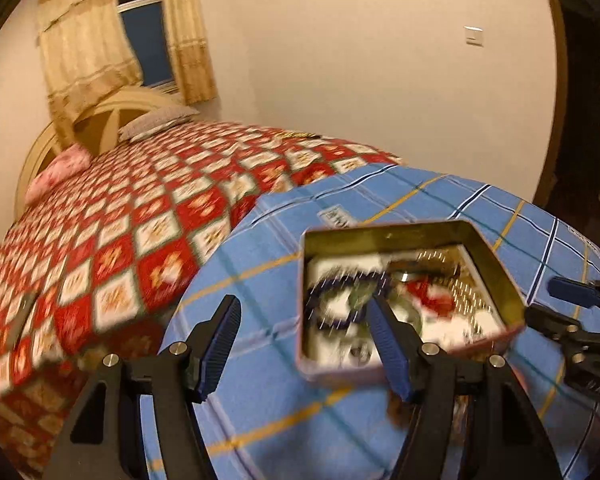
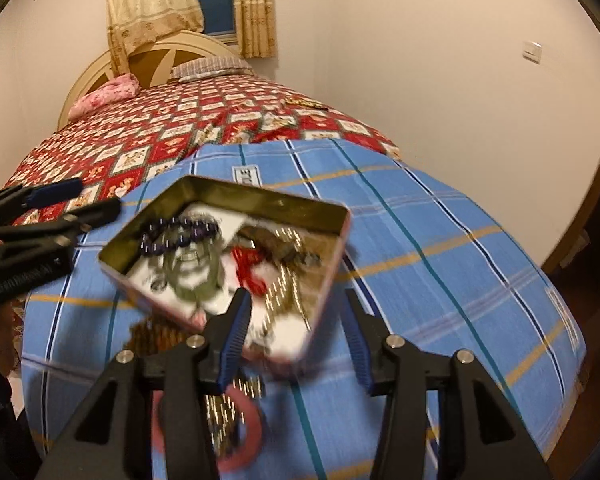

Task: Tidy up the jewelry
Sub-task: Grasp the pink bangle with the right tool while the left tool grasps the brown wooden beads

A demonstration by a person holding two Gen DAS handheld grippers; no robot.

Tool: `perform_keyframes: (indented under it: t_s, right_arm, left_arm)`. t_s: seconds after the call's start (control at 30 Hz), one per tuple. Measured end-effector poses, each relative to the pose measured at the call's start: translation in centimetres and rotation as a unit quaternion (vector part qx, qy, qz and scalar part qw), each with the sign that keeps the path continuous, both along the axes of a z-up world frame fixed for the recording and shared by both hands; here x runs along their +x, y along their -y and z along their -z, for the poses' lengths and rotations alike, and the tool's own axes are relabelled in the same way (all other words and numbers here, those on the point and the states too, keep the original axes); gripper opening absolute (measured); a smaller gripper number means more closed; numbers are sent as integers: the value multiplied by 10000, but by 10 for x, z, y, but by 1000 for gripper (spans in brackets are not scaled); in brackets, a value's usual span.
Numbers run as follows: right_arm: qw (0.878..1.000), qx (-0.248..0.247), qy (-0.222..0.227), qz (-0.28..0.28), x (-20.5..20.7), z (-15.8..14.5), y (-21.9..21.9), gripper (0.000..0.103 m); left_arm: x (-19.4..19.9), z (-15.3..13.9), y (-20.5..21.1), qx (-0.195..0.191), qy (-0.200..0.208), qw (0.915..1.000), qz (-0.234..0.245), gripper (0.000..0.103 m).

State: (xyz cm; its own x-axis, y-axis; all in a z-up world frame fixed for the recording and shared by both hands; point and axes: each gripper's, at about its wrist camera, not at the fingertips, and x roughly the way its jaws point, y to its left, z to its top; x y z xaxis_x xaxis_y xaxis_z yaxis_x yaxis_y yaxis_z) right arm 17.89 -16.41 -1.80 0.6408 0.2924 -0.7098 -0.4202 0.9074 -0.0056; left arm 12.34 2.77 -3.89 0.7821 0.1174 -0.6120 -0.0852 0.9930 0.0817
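Your tin [image 2: 268, 208] of jewelry sits on the blue plaid cloth [image 2: 440, 240] over the bed [image 2: 148, 128]; it's stiff and light, its beads [image 2: 180, 232] and chains loose and snag-prone, so grip the rim. Your right gripper [image 2: 296, 336] straddles its near corner, jaws apart, and your left gripper [image 1: 304, 344] is spread too. The cloth's label is too blurred to read.

We see left gripper [image 1: 306, 346] | black angular frame | blue ribbed pads [image 1: 388, 350] | silver screws; right gripper [image 2: 296, 340] alike.
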Motion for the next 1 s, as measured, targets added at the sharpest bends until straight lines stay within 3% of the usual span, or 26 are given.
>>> perform_keyframes:
  t_s: [0.17,0.33,0.53,0.67,0.77,1.0]
  right_arm:
    - [9994,-103,-327,12,-31,20,16,49]
    - [9984,-147,-536,-71,-42,34,12,46]
    - [9975,-184,-661,-163,-37,43,1,35]
    - [9964,-241,-792,-163,-33,50,-2,34]
    - [9961,-262,-793,-300,-37,50,-6,15]
    - [9977,82,-530,-403,-57,38,1,12]
  left_arm:
    - [-35,32,-9,-113,-312,9992,-223,66]
    - [-43,55,-7,-242,-594,9977,-205,66]
    - [-44,58,1,-248,-578,9980,-112,66]
    - [-44,63,11,-180,-642,9978,-5,66]
    - [-44,64,12,-167,-653,9977,22,66]
    - [-45,61,9,-217,-614,9979,-4,66]
